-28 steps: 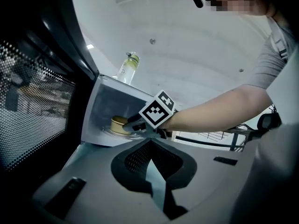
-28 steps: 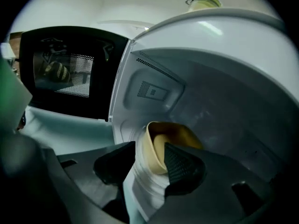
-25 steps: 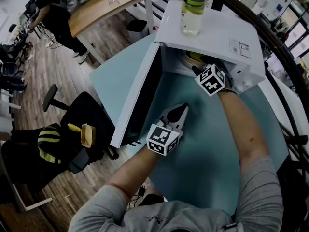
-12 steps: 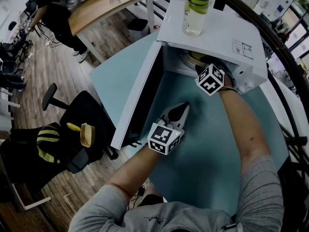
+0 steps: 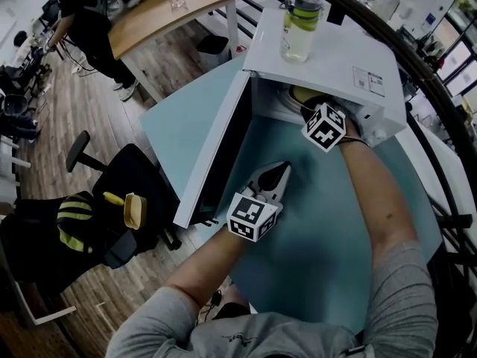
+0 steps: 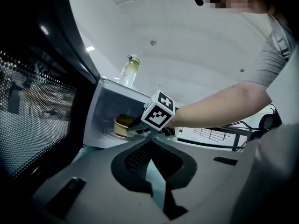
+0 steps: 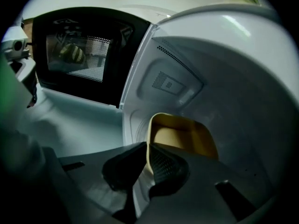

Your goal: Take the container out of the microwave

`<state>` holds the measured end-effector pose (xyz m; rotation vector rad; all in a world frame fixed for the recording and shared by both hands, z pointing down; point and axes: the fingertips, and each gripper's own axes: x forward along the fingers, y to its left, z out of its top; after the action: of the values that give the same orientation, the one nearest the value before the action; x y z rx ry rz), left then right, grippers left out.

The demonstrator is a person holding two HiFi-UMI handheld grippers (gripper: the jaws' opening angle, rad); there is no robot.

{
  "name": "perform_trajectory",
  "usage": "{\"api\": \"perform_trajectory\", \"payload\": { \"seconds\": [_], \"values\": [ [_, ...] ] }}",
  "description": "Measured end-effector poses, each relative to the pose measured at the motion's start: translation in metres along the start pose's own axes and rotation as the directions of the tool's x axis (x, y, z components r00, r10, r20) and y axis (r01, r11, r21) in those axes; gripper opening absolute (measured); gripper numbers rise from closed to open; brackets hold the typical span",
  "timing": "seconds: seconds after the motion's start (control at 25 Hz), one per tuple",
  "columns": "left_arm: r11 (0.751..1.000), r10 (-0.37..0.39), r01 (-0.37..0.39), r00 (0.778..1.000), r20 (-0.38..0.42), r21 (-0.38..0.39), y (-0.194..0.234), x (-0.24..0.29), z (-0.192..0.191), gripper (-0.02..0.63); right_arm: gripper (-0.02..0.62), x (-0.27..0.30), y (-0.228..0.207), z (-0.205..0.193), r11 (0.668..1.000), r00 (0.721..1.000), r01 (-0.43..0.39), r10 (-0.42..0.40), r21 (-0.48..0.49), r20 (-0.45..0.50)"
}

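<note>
The right tool [image 7: 148, 149], reaching into the open microwave [image 5: 328, 58], was closing its jaws on the near rim of the yellow container [image 7: 184, 134] directly ahead, while the left tool [image 6: 152, 143], jaws together and empty, was outside over the surface [image 5: 313, 230].

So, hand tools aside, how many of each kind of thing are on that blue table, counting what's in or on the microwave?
microwave: 1
bottle, on top of it: 1
container, inside it: 1
total: 3

The microwave [image 5: 335, 58] is glossy white, the container [image 7: 187, 139] smooth plastic, the table [image 5: 320, 237] matt teal.
</note>
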<state>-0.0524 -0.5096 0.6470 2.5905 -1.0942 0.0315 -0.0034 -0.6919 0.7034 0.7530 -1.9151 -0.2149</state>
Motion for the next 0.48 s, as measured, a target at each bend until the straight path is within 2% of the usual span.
{"api": "perform_trajectory", "payload": {
  "seconds": [0.48],
  "values": [
    [1.0,0.001,-0.002,0.999,0.033,0.023,-0.021,-0.022,0.032,0.006,0.028,-0.051,0.029,0.014,0.993,0.994,-0.104,0.101,0.051,0.044]
  ]
}}
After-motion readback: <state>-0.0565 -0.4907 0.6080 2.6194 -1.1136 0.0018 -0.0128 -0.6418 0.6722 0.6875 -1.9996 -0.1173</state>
